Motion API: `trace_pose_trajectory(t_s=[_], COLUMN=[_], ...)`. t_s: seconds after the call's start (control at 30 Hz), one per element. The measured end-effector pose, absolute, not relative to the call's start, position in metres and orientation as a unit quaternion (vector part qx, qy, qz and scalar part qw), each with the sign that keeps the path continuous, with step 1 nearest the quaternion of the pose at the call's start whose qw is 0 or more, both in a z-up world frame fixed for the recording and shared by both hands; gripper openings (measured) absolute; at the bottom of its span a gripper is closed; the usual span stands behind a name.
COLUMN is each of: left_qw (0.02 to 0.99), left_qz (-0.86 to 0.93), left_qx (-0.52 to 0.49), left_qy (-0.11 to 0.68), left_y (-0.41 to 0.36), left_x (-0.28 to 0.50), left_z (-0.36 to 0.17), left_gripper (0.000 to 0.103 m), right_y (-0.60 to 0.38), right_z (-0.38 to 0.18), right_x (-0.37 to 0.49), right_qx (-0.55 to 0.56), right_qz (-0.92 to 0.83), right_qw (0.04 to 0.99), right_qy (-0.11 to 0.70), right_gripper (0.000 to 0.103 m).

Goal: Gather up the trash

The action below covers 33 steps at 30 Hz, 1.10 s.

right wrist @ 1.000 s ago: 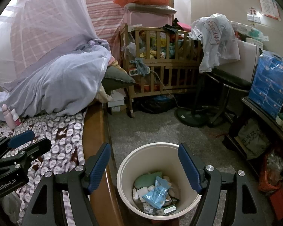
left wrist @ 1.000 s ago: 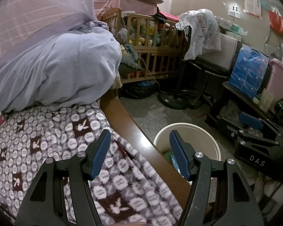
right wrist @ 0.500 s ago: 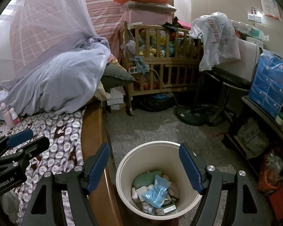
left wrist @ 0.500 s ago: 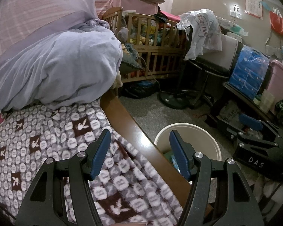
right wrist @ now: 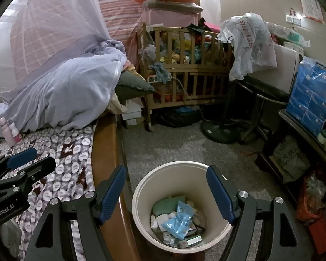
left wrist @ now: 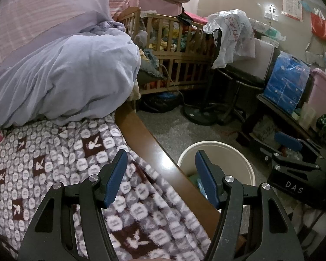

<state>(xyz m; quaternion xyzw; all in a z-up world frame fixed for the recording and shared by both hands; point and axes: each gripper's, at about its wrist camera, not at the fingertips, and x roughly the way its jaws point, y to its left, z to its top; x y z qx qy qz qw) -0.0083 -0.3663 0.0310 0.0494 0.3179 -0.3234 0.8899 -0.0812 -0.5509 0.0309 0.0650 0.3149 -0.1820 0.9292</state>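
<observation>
Over the last second the right gripper (right wrist: 166, 192) has drifted slightly, so the cream trash bin (right wrist: 141, 198) sits a touch lower and more centred between its spread jaws, while the left gripper (left wrist: 160, 177) seems to have barely shifted over the bed (left wrist: 54, 152).

"DAS" on right gripper (left wrist: 293, 169); "GenRobot.AI" on left gripper (right wrist: 8, 187).

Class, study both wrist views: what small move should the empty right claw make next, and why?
Probably swing the right claw left toward the patterned purple blanket. It hangs open and empty above the cream round bin, which already holds a blue wrapper, while pink bottles lie on the bed.
</observation>
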Motion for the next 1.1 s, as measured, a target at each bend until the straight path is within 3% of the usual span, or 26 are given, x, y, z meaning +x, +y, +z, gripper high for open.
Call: trace_pose_trajectory(t_s=[1.1], left_qw=[0.888], left_qz=[-0.321], left_qx=[0.050], left_qy=[0.326], left_y=[-0.370], left_x=[-0.008], left_z=[0.021], left_gripper=[0.064], right_y=[-0.557], right_z=[0.022], right_x=[-0.078], right_qx=[0.060], right_qz=[-0.180], right_qw=[0.926], right_qy=[0.326], right_gripper=[0.076])
